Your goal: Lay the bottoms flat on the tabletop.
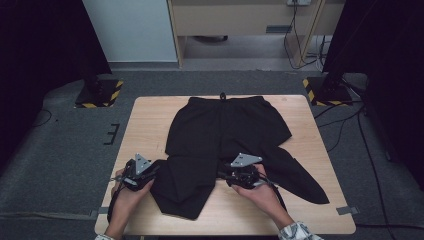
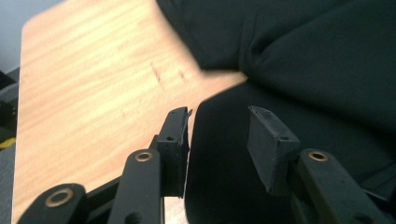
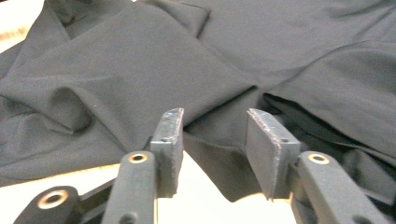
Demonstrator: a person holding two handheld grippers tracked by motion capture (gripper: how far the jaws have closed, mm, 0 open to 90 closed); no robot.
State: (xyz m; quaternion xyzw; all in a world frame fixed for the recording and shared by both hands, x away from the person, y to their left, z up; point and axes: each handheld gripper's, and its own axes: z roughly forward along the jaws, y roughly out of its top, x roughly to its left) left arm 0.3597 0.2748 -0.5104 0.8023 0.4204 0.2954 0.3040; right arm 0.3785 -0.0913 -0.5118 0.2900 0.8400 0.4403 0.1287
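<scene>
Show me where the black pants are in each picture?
High view: the black pants lie spread across the middle of the table.
Left gripper view: right side, reaching between the open jaws.
Right gripper view: across most of the picture.
Shared landmark: the light wooden table.

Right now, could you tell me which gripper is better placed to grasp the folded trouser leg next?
Probably the left. The left gripper is open with the edge of the black trousers between its jaws. The right gripper is open too, but with a bulkier fold between its jaws.
</scene>
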